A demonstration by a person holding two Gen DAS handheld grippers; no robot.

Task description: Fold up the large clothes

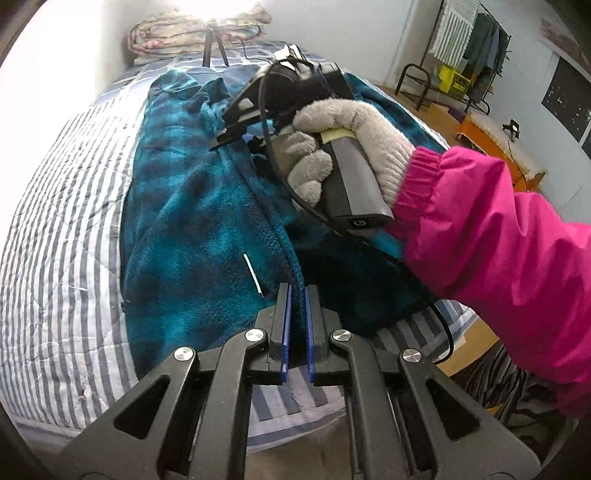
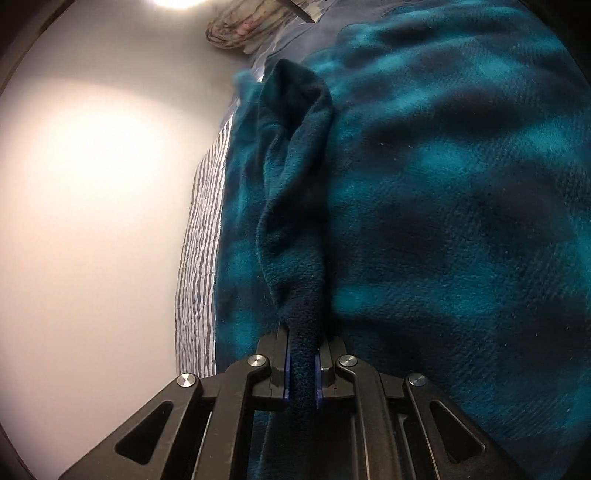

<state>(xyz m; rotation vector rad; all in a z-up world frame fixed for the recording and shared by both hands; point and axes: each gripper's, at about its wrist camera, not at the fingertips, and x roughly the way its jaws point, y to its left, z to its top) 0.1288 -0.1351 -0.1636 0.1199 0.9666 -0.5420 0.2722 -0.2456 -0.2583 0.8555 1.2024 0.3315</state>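
While right gripper pinches fleece, rack shows left.

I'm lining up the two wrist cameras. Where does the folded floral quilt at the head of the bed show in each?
Left wrist: floral quilt at top centre, beyond the teal fleece garment.
Right wrist: floral quilt at top, left of centre, partly cropped.
Shared landmark: the striped bedspread beside the fleece.
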